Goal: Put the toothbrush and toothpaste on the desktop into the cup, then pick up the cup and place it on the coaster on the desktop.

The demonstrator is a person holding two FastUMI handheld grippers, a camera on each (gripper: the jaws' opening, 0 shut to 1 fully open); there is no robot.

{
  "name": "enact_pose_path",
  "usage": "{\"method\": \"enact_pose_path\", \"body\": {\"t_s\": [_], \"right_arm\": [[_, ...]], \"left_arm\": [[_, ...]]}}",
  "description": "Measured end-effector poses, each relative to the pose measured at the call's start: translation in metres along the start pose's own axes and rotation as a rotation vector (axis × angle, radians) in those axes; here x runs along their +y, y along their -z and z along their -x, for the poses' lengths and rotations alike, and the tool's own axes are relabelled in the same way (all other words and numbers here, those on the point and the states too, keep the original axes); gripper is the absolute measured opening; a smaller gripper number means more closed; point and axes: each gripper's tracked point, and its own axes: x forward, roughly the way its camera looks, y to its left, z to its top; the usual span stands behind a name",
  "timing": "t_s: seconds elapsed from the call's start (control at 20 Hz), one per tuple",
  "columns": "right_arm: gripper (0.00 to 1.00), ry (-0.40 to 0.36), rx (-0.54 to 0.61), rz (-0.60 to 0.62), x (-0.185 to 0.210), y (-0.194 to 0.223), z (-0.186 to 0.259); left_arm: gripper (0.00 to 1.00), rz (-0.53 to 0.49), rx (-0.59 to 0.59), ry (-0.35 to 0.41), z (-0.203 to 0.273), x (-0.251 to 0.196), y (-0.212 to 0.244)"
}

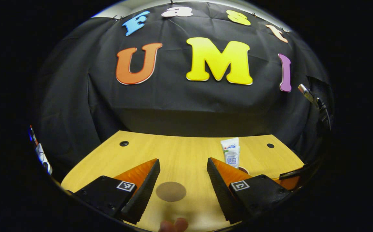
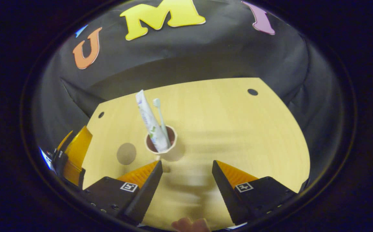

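Note:
In the right gripper view a cup (image 2: 170, 149) with a dark inside stands upright on the wooden desktop (image 2: 238, 135). A white toothpaste tube (image 2: 149, 120) and a white toothbrush (image 2: 160, 119) stand in it, leaning to the far left. A round grey-brown coaster (image 2: 126, 153) lies flat just left of the cup, apart from it. My right gripper (image 2: 186, 167) is open, a short way in front of the cup. In the left gripper view my left gripper (image 1: 183, 164) hangs open above the coaster (image 1: 171, 191). The toothpaste tube (image 1: 231, 152) rises behind its right finger, which hides most of the cup.
The desktop has small dark holes near its far corners (image 1: 124, 143) (image 2: 252, 91). The other gripper's body (image 2: 73, 154) shows at the left edge of the right gripper view. A person's fingertips (image 1: 173, 225) show at the bottom of both views. A cable (image 1: 312, 98) hangs at the right wall.

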Motion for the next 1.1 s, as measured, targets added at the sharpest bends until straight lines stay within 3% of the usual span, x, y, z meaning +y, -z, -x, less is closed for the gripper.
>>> {"method": "enact_pose_path", "body": {"t_s": [0.3,0.6,0.85,1.1], "right_arm": [[0.97,0.021,0.178,-0.047,0.044,-0.001,-0.03],[0.97,0.135,0.307,-0.031,0.043,0.012,-0.068],[0.97,0.171,0.394,-0.008,0.044,0.022,-0.093],[0.85,0.216,0.446,0.013,0.037,0.031,-0.105]], "left_arm": [[0.92,0.037,-0.007,-0.099,0.015,0.073,-0.013],[0.92,0.044,-0.001,-0.192,0.017,0.139,-0.01],[0.92,0.055,0.018,-0.238,0.02,0.173,-0.002],[0.92,0.06,0.034,-0.243,0.019,0.178,0.002]]}}
